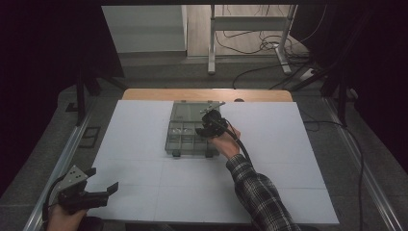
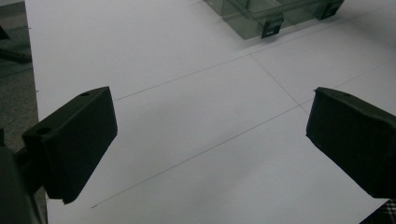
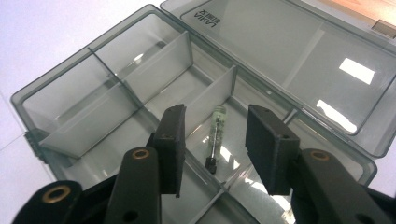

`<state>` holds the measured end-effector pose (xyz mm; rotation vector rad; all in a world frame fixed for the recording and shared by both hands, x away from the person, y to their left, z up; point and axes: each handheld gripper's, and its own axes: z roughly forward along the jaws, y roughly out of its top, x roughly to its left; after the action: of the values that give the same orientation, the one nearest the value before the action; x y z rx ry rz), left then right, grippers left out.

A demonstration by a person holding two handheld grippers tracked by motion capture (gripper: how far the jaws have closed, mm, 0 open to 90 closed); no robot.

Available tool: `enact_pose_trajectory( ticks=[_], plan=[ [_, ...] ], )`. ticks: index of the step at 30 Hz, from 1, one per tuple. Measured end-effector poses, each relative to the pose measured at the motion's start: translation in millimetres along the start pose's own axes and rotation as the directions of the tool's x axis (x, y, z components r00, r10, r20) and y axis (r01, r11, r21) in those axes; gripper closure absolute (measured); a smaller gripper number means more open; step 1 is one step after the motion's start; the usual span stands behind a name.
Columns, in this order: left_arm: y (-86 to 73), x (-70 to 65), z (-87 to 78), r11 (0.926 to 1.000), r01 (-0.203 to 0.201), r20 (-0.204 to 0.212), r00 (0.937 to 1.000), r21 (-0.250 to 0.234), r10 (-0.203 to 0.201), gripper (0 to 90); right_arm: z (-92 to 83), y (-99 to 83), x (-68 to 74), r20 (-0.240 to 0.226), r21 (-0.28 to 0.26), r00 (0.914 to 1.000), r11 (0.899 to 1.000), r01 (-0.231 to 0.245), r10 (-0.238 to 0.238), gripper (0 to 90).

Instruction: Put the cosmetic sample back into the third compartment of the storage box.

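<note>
A smoky clear plastic compartment box (image 1: pixel 169 144) stands open in the middle of the white board, its lid (image 3: pixel 289 51) lying flat behind it. A small screwdriver (image 3: pixel 215 137) with a clear handle and a dark tip lies in one compartment, beside a divider. My right gripper (image 3: pixel 215 112) hovers over that compartment with its jaws apart on either side of the screwdriver; neither pad touches it. In the high view the right gripper (image 1: pixel 208 126) sits over the box's right half. My left gripper (image 1: pixel 103 178) rests open at the board's near left corner, jaws wide over bare board (image 2: pixel 210 135).
The box's near corner with its dark latches (image 2: pixel 272 28) lies ahead of the left gripper. The white board (image 1: pixel 288 159) has a wooden strip (image 1: pixel 207 94) along its far edge. Metal rails flank the table; cables and a metal frame (image 1: pixel 250 29) lie on the floor beyond.
</note>
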<state>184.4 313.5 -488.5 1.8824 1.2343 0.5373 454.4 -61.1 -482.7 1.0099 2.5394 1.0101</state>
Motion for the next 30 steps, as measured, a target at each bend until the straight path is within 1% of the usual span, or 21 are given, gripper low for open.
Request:
enact_pose_trajectory(
  ticks=[2, 8, 9, 12, 15, 19, 20, 22, 26, 27, 30],
  plan=[
    [0.0, -0.1, -0.1, 1.0000, -0.001, -0.001, 1.0000, 0.000, 0.001, 2.4, -1.9, -0.1, 0.6, -0.002, 0.002, 1.0000, 1.000, 0.007, -0.007, 55.3],
    [0.1, -0.2, 0.1, 1.0000, -0.001, -0.001, 1.0000, 0.001, 0.001, 2.4, -7.4, -0.4, 4.3, -0.005, -0.005, 1.0000, 1.000, 0.007, -0.007, 49.9],
    [0.1, -0.3, 0.1, 1.0000, -0.001, -0.002, 1.0000, 0.001, 0.001, 2.4, -10.0, -1.1, 5.1, -0.011, -0.009, 0.9998, 1.000, 0.016, -0.016, 48.3],
    [0.1, -0.4, 0.0, 1.0000, -0.002, -0.002, 1.0000, 0.002, 0.002, 2.4, -13.7, -2.8, 6.9, -0.019, -0.014, 0.9998, 1.000, 0.010, -0.010, 45.5],
    [0.2, -0.5, 0.2, 1.0000, -0.004, -0.004, 1.0000, 0.003, 0.004, 2.4, -17.5, -5.1, 6.9, -0.024, -0.018, 0.9997, 1.000, 0.010, -0.010, 42.6],
    [0.3, -0.5, 0.2, 1.0000, -0.004, -0.005, 1.0000, 0.004, 0.004, 2.4, -22.1, -8.5, 5.0, -0.026, -0.019, 0.9994, 1.000, 0.021, -0.022, 39.8],
    [0.3, -0.6, 0.2, 1.0000, -0.004, -0.005, 1.0000, 0.003, 0.004, 2.4, -23.0, -9.3, 5.0, -0.031, -0.022, 0.9994, 1.000, 0.014, -0.014, 39.1],
    [0.3, -0.6, 0.3, 1.0000, -0.004, -0.004, 1.0000, 0.004, 0.004, 2.4, -24.9, -10.5, 4.2, -0.032, -0.026, 0.9994, 1.000, 0.015, -0.015, 37.6],
    [0.2, -0.8, 0.2, 1.0000, -0.004, -0.005, 1.0000, 0.003, 0.004, 2.4, -28.0, -11.7, 4.9, -0.042, -0.026, 0.9990, 1.000, 0.015, -0.016, 36.1],
    [0.2, -0.8, 0.2, 1.0000, -0.004, -0.005, 1.0000, 0.003, 0.004, 2.4, -30.0, -12.5, 6.0, -0.043, -0.027, 0.9989, 0.999, 0.017, -0.018, 32.9],
    [0.2, -0.8, 0.2, 1.0000, -0.005, -0.005, 1.0000, 0.003, 0.005, 2.4, -33.3, -14.3, 7.7, -0.053, -0.018, 0.9984, 1.000, 0.020, -0.021, 31.4]
  ],
)
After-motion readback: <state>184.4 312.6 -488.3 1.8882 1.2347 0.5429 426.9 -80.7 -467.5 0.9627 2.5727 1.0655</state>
